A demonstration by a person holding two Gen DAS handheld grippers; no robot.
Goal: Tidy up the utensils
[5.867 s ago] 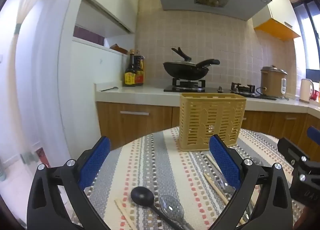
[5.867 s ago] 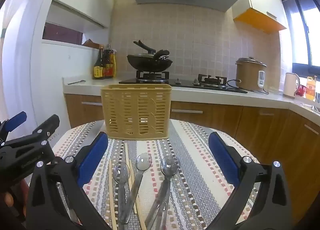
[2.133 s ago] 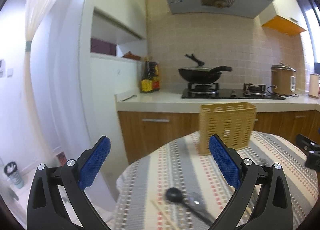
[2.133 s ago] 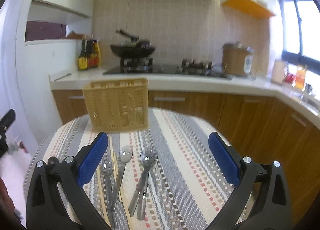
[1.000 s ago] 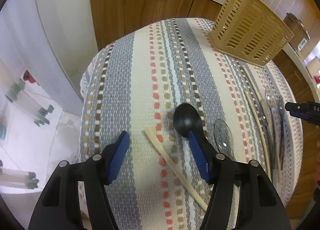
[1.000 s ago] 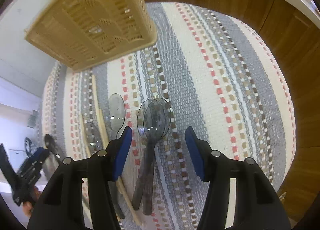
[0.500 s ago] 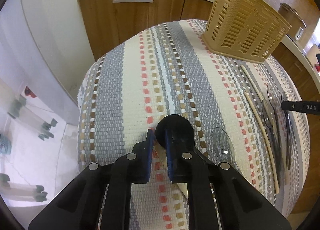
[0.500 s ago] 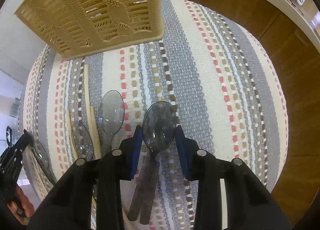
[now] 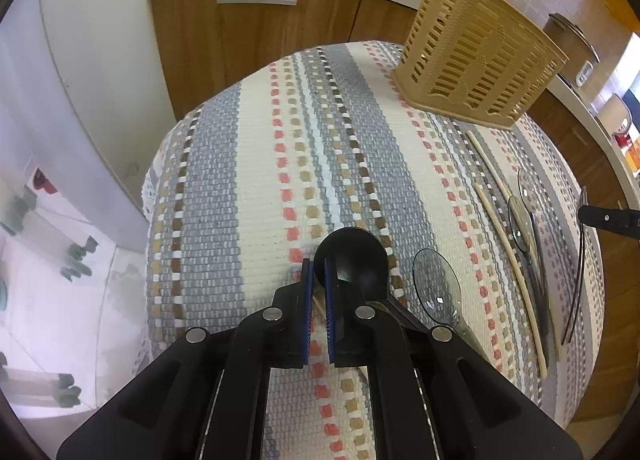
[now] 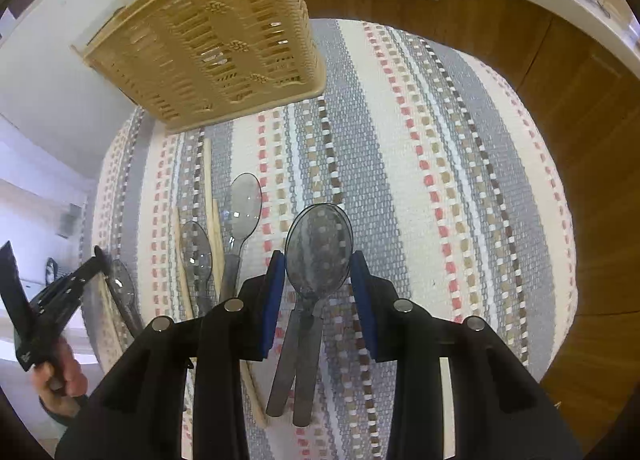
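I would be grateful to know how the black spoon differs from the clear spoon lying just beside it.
The black spoon is opaque with a round bowl; the clear spoon is see-through with an oval bowl. The black spoon sits against the left hand-held gripper; the clear spoon lies clear of it. Both rest on the striped cloth.

Spoons (image 10: 240, 200) before basket (image 10: 208, 36)
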